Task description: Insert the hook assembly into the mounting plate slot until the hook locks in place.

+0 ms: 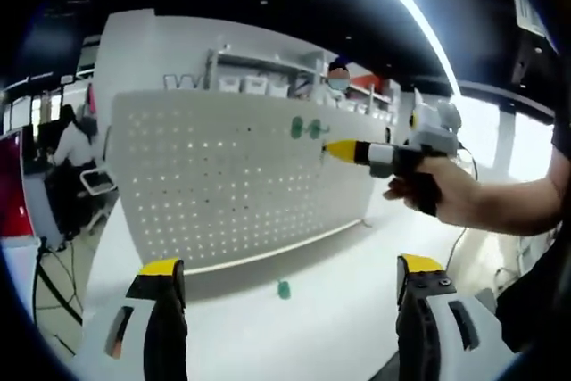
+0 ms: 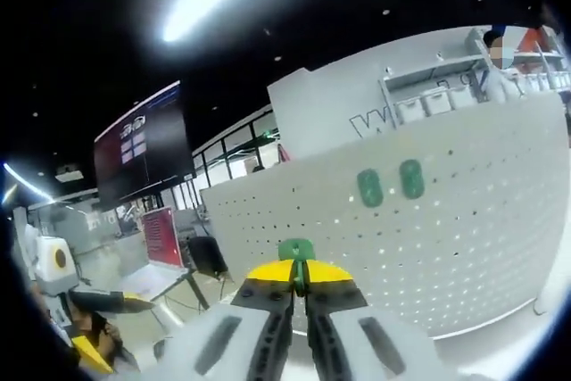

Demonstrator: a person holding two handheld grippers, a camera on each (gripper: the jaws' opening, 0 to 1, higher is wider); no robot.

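Right gripper [image 2: 299, 281] pinches a green hook [image 2: 296, 250] at frame centre before the white pegboard [image 2: 464, 229]; left gripper [image 1: 290, 278] gapes wide.

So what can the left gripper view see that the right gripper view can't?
Left gripper view alone: a small green hook lying on the white table before the board, and the right gripper in a person's hand, its yellow tips at the board.

Right gripper view alone: a green hook pinched between the shut gripper tips, and a dark wall screen.

Both: the white pegboard with two green hooks already mounted.
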